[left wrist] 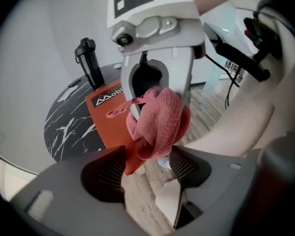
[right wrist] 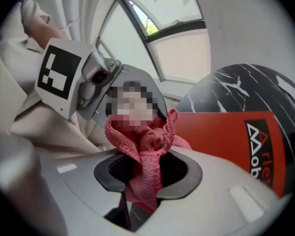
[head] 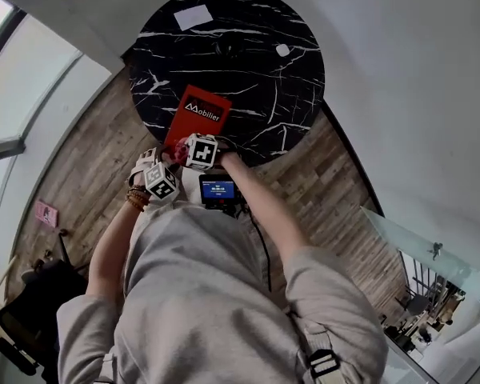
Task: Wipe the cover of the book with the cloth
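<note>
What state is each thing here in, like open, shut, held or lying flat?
Left hand-held gripper: open, empty.
Right hand-held gripper: shut on the cloth.
Cloth: bunched, pinched between the right jaws.
Book: closed, flat on the table, cover up.
Bottle: upright on the table.

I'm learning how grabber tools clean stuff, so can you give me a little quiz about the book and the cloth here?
1. Fill in: the left gripper's jaws are ____ (open or shut).
2. What clamps the pink cloth? A) the left gripper B) the right gripper C) nothing, it lies on the table
3. True or false: the red book lies on the wooden floor.

Key: 1 open. 2 B. 3 false, it lies on the black marble table.
</note>
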Motion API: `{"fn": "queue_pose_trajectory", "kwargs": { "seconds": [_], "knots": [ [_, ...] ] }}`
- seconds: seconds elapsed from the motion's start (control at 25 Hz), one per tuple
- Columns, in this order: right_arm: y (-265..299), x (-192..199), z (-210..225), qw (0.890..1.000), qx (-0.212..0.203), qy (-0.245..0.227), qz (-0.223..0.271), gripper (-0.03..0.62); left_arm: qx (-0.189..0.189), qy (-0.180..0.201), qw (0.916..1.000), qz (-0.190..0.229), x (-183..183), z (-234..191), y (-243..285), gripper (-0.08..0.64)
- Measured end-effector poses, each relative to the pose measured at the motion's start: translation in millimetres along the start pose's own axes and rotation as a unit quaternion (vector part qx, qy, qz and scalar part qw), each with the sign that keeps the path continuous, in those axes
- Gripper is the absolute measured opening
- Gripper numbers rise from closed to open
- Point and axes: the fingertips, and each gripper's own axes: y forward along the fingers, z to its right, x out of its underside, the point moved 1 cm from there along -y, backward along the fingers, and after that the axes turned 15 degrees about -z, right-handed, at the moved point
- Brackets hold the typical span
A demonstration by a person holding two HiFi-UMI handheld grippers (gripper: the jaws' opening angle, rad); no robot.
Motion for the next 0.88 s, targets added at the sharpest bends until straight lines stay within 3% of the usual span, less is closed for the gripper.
{"fn": "queue_pose_trajectory", "kwargs": {
  "seconds": [0.12, 0.2, 0.28, 0.36, 0.44, 0.52, 0.6, 0.72, 0.88],
  "knots": [
    [-12.9, 14.4, -8.6, 0.996, -0.048, -0.074, -0.019, 0.147, -0.019, 0.002, 0.9994, 0.028, -8.5, 3.1, -12.6, 0.287],
    [-34.6, 18.3, -2.9, 0.994, -0.086, -0.065, 0.016, 0.149, -0.038, -0.036, 0.9964, 0.067, -8.8, 1.4, -20.8, 0.288],
    [-57.7, 8.2, 20.0, 0.991, -0.102, -0.027, 0.081, 0.149, -0.054, -0.091, 0.9910, 0.082, 6.1, -5.8, -22.3, 0.288],
    [-80.5, -0.3, 59.0, 0.989, -0.068, 0.009, 0.131, 0.149, -0.067, -0.144, 0.9835, 0.086, 19.8, -14.9, -19.7, 0.288],
    [-99.1, 3.3, 103.0, 0.987, 0.006, 0.041, 0.153, 0.150, -0.078, -0.181, 0.9764, 0.089, 23.9, -18.1, -15.9, 0.287],
    [-111.8, 8.9, 142.7, 0.980, 0.092, 0.073, 0.160, 0.150, -0.086, -0.200, 0.9717, 0.092, 25.4, -21.5, -14.8, 0.285],
    [-116.6, 14.8, 172.1, 0.970, 0.150, 0.108, 0.158, 0.150, -0.087, -0.207, 0.9694, 0.099, 22.5, -26.6, -13.6, 0.279],
    [-107.5, 19.8, 194.2, 0.963, 0.183, 0.148, 0.135, 0.150, -0.073, -0.203, 0.9707, 0.105, 17.3, -30.2, -9.2, 0.272],
    [-95.7, 19.0, 203.8, 0.956, 0.184, 0.181, 0.136, 0.150, -0.065, -0.206, 0.9706, 0.106, 14.0, -33.1, -10.0, 0.272]
  ]
}}
